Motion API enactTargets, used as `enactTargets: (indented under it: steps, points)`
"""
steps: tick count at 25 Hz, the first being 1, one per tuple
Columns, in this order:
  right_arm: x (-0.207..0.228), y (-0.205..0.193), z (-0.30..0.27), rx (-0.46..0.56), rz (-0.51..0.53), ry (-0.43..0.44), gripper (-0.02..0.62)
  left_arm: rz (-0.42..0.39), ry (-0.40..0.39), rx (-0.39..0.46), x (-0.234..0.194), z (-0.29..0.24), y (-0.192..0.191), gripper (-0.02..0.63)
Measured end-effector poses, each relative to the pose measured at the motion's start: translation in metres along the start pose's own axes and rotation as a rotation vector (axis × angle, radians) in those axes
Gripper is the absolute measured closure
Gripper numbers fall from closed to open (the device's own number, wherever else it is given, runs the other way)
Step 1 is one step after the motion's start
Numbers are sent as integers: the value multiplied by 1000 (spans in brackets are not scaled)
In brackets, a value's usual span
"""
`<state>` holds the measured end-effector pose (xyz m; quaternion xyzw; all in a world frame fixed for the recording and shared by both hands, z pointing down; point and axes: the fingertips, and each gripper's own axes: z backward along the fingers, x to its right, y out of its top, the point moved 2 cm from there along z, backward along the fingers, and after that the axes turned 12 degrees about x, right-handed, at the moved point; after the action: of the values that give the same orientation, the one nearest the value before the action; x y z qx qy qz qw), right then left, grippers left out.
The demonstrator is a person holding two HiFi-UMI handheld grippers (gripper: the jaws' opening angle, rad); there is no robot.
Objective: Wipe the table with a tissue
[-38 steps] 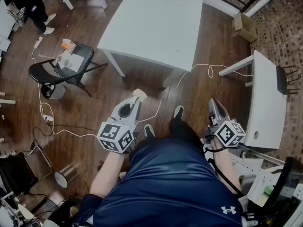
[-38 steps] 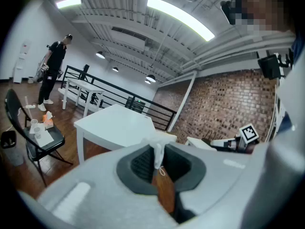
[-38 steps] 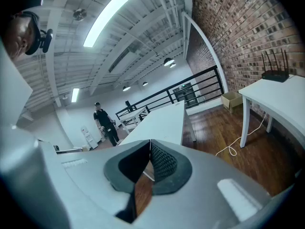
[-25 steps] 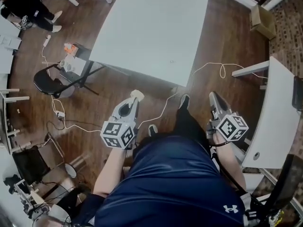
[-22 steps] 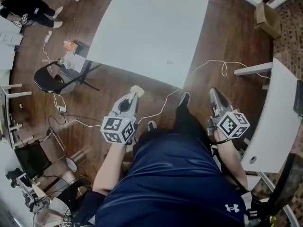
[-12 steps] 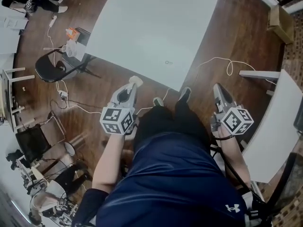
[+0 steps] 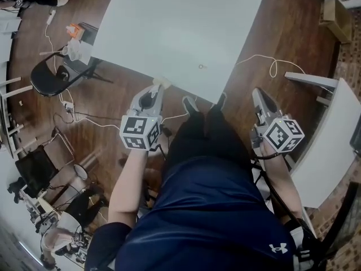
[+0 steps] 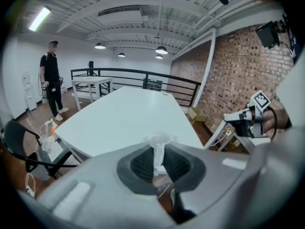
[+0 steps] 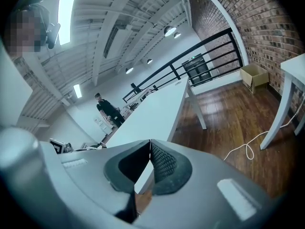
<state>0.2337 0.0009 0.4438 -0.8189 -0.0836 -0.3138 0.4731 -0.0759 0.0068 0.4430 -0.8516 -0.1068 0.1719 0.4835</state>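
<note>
At centre frame, the left gripper [image 7: 156, 90] is pinching a tissue [image 7: 163, 82] by the bench [image 7: 180, 27] edge. The right gripper [image 7: 257, 93] is hanging closed and empty. Wiping is not yet starting, as far as I can judge.

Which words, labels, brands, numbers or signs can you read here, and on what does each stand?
No words or numbers can be read.
White brand emblem, no letters: on the person's navy blue shirt.
Black-and-white square codes, not text: on the cubes of the left gripper and right gripper.
Small dark mark on the white rectangular table: too small to read.
Distant green sign: too blurred to read.
</note>
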Motion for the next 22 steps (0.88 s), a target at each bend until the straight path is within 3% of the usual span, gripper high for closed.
enactTargets:
  steps: [4, 8, 18, 22]
  points:
    - [-7, -3, -17, -11, 20, 14, 584, 5, -25, -22, 1, -18, -14, 586]
    - [-8, -3, -32, -14, 21, 17, 584, -91, -53, -29, 1, -40, -18, 586]
    - [8, -11, -43, -17, -2, -18, 584, -217, -212, -36, 52, -107, -4, 586]
    - [13, -16, -47, -12, -20, -22, 584, -283, -313, -101, 81, -130, -14, 586]
